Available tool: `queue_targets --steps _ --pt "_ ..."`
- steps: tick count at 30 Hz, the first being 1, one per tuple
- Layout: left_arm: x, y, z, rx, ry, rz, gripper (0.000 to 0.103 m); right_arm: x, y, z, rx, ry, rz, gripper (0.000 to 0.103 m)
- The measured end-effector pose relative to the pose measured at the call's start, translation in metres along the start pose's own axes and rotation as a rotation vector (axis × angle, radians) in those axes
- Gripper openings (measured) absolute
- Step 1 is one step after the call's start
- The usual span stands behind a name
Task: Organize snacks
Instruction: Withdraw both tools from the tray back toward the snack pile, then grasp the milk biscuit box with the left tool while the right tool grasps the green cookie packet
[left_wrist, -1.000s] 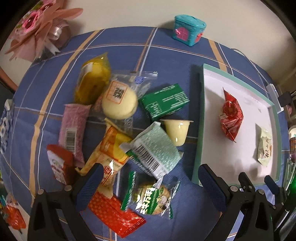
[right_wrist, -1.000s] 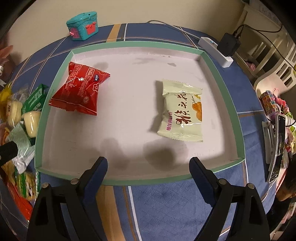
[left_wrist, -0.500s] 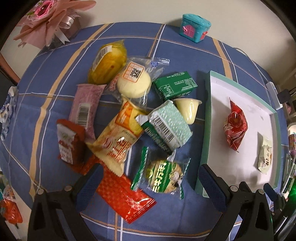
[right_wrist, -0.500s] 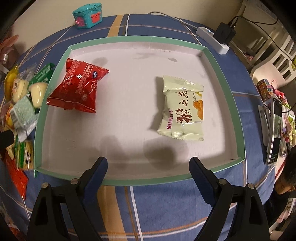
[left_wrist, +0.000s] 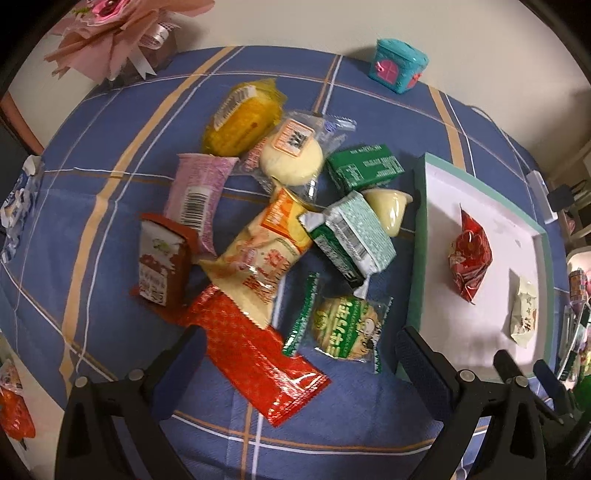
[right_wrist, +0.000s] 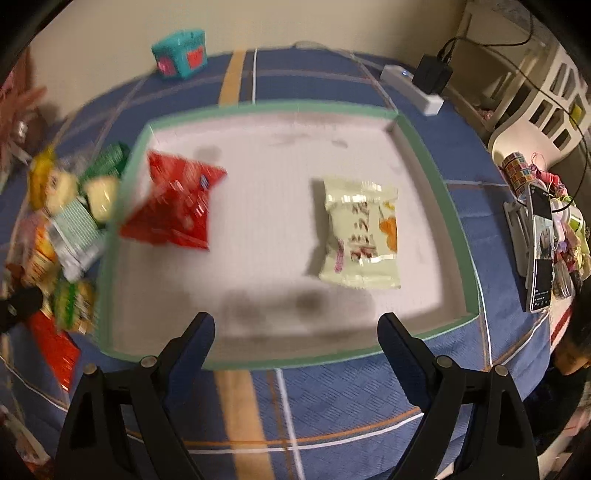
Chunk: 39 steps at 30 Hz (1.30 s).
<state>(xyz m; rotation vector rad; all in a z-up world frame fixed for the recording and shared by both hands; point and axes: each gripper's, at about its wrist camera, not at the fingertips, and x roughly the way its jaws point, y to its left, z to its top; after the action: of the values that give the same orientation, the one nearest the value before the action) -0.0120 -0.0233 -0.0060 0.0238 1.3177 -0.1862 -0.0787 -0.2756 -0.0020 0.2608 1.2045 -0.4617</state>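
Note:
Several wrapped snacks lie in a heap on the blue checked cloth: a long red packet, a round green biscuit pack, a cream-orange bag and a green-white foil pack. My left gripper hangs open above the red packet and the biscuit pack, holding nothing. To the right sits the green-rimmed white tray, with a red bag and a pale bag inside. My right gripper stands open and empty over the tray's near rim.
A teal toy box and pink paper flowers stand at the table's far side. A white power strip lies behind the tray. A phone on a stand and clutter crowd the right edge.
The left gripper has drifted left and back from the tray, bringing the whole snack heap into view. The right gripper has risen, so the tray looks smaller. Both stay open.

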Motion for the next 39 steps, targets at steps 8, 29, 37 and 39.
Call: queue_targets --steps 8,29,37,39 --pt "-0.014 0.052 0.012 -0.081 -0.033 0.02 0.103 -0.012 0.045 0.01 0.019 -0.027 0.172 0.09" --pt "-0.003 0.14 0.026 -0.246 -0.005 0.012 0.103 -0.005 0.168 -0.019 -0.119 0.075 0.287 0.09" --pt "0.02 0.132 0.034 -0.204 0.034 -0.018 0.103 0.013 0.18 -0.02 -0.142 0.113 0.244 0.088" --pt "0.026 0.13 0.036 -0.191 0.04 -0.015 0.103 0.019 0.179 -0.021 -0.135 0.128 0.239 0.086"
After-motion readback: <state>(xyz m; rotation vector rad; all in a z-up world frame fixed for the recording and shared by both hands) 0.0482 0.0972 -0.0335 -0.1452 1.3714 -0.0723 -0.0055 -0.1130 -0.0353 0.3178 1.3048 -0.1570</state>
